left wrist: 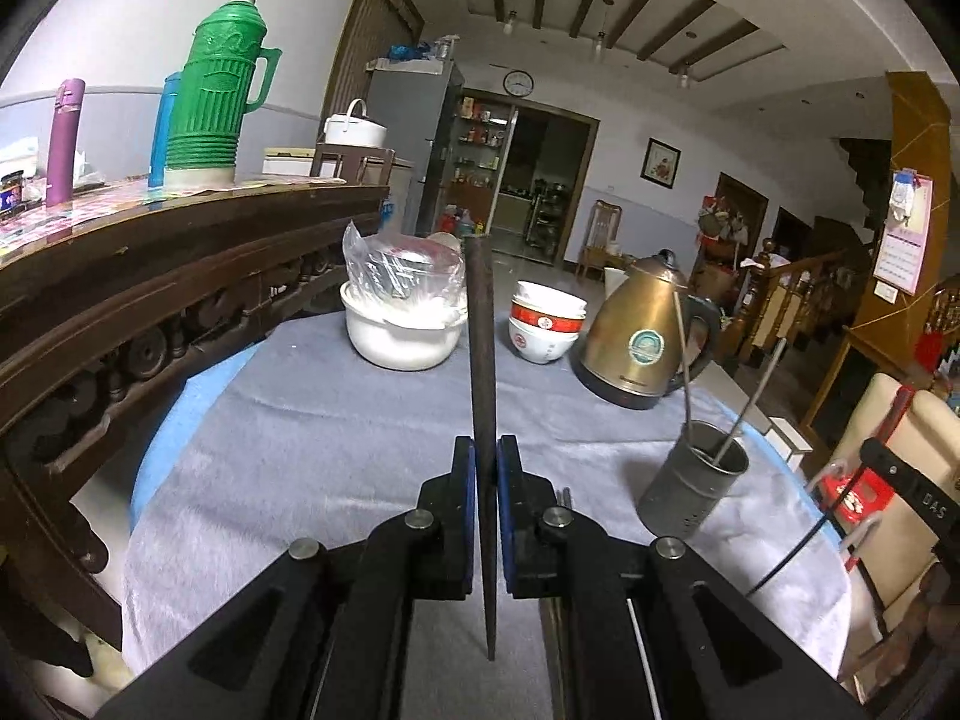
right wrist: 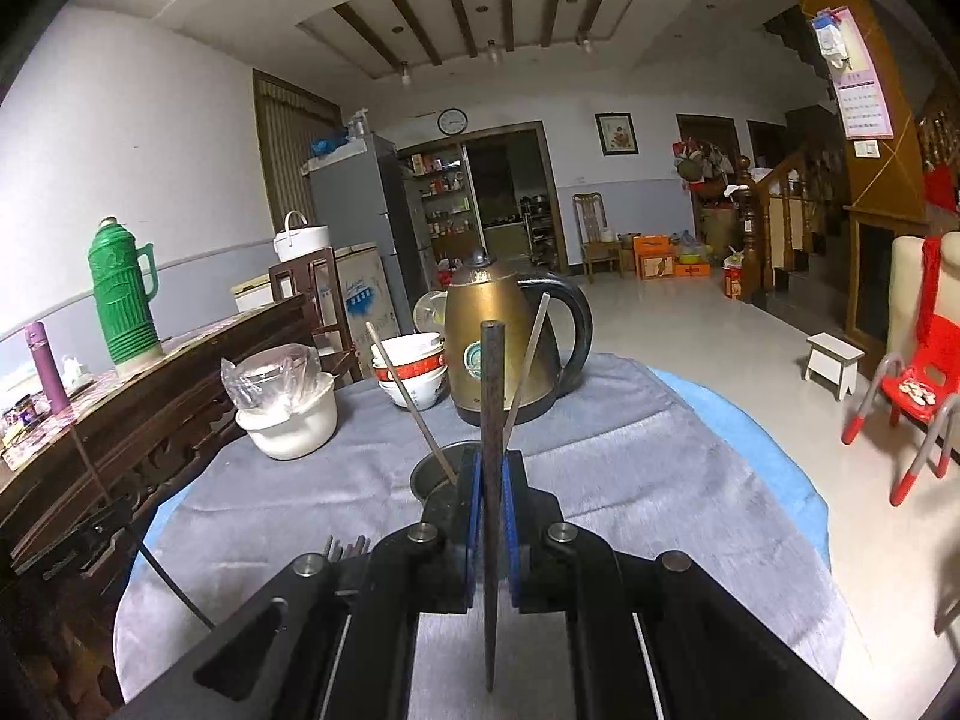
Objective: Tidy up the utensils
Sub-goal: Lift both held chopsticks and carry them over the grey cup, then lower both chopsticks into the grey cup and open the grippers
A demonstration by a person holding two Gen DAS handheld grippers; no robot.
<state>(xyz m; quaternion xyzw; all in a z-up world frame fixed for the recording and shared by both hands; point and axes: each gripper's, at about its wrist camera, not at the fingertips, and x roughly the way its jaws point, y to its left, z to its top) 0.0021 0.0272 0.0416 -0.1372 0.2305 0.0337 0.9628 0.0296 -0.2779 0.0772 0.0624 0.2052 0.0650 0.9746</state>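
My left gripper (left wrist: pixel 486 462) clamps dark chopstick (left wrist: pixel 482 348); right gripper (right wrist: pixel 493 480) clamps another chopstick (right wrist: pixel 493 396) just near holder (right wrist: pixel 441 471) (two metal sticks inside). Tilt tip down, lower slowly, then release.

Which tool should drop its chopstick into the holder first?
Right, probably. The right tool grips its dark chopstick directly behind the metal holder; from the left tool, the holder sits off to its right.

"DAS" on the black device (left wrist: pixel 918 501) at right, kettle (left wrist: pixel 645 333) lettering unreadable
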